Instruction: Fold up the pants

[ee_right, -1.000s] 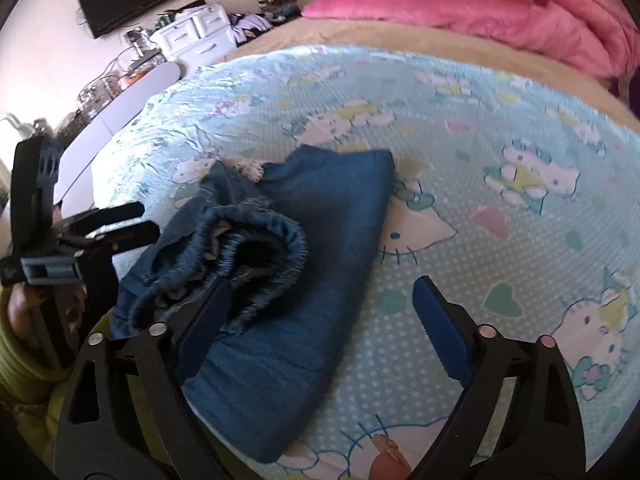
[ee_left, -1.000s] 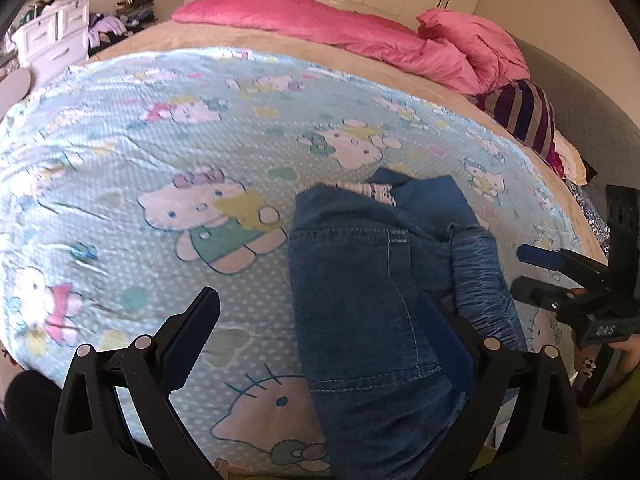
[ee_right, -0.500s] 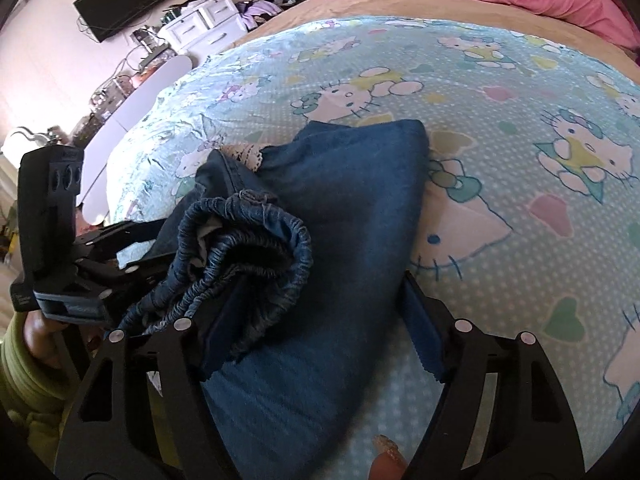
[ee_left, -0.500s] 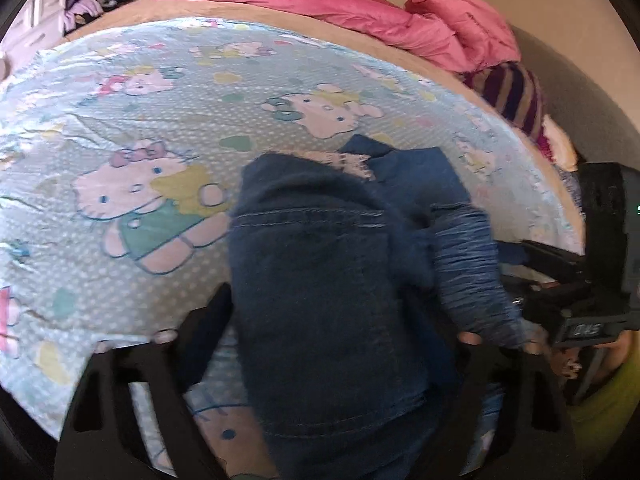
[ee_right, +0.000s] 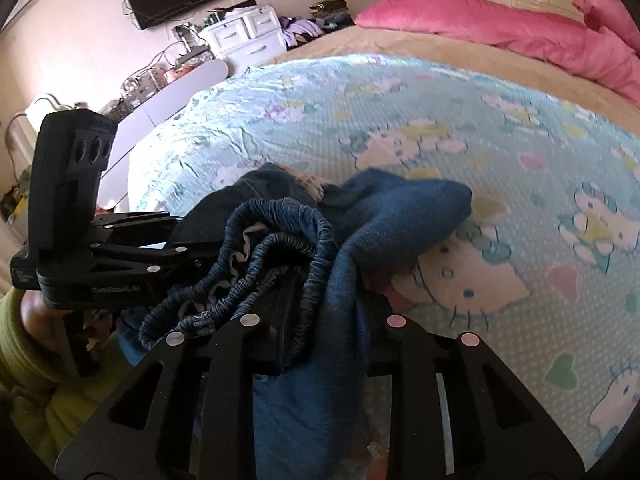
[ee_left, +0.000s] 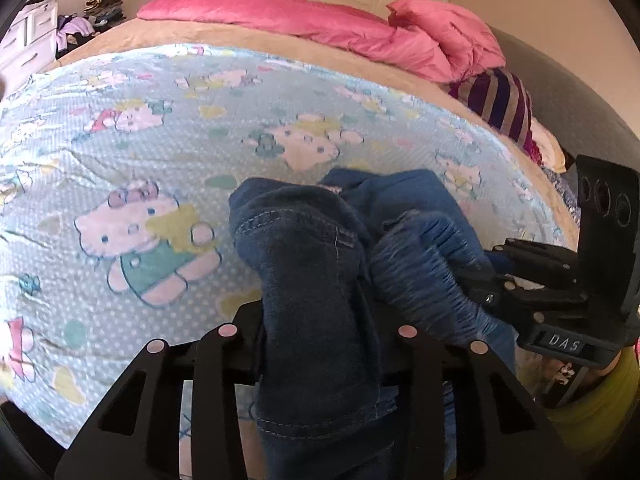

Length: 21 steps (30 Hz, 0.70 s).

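- The dark blue denim pants, partly folded, lie near the front edge of the bed's pale blue cartoon-cat sheet.
- The black left gripper is closing on the folded leg side; denim sits between its jaws.
- The black right gripper is closing on the gathered elastic waistband.
- To do this well, pinch all layers together, lift evenly, and keep both edges level.
- The long axis runs away from the person, far end towards the pink pillows.

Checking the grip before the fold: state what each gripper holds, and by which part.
Both jaws are closing on the denim pants: left gripper on a folded edge, right gripper beside the elastic waistband.
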Available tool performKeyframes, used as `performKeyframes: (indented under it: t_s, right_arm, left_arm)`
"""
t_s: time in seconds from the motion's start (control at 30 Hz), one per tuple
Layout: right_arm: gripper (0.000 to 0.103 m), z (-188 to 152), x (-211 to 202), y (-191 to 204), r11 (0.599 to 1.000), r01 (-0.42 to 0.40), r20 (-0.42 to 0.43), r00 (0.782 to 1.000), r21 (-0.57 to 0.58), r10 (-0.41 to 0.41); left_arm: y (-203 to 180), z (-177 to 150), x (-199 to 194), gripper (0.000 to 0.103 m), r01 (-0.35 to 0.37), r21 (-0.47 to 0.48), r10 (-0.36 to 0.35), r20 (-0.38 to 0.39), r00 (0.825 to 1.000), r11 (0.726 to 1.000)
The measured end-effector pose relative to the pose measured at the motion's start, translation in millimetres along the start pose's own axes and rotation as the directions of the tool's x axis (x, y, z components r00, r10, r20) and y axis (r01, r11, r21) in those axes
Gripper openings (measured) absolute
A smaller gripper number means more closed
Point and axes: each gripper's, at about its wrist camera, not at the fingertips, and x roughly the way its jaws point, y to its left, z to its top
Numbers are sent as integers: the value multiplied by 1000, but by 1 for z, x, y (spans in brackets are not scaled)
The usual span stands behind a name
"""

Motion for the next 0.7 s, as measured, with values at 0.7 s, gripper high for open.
performKeyframes:
  t_s: [0.7]
  right_arm:
    - [19,86,50,-17,998,45,64,997,-49,-42]
  left_arm:
    - [44,78,12,34,-61,-52,65,98,993,997]
